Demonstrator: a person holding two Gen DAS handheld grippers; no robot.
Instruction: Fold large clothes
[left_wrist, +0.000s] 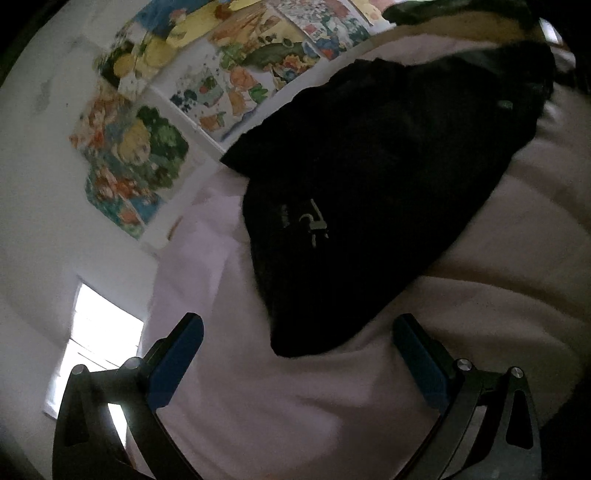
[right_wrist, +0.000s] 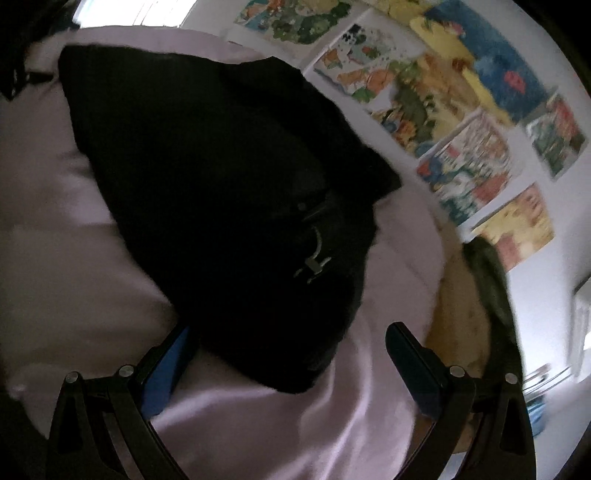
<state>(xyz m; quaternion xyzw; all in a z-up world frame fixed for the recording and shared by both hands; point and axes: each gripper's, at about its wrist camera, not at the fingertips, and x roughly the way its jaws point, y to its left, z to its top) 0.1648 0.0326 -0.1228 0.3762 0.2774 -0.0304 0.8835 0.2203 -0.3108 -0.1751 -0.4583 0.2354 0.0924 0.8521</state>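
Observation:
A black garment (left_wrist: 369, 192) with a small grey logo lies folded into a compact shape on a pale pink sheet (left_wrist: 277, 406). It also shows in the right wrist view (right_wrist: 229, 206) on the same pink sheet (right_wrist: 295, 424). My left gripper (left_wrist: 299, 328) is open and empty, its jaws either side of the garment's near corner, just short of it. My right gripper (right_wrist: 288, 332) is open and empty, with the garment's near corner between its blue pads (right_wrist: 166, 373).
A white wall with several colourful pictures (left_wrist: 140, 147) stands behind the bed, also in the right wrist view (right_wrist: 461, 122). A bright window (left_wrist: 99, 332) is at the left. A tan and dark green cloth (right_wrist: 476, 295) lies at the bed's right edge.

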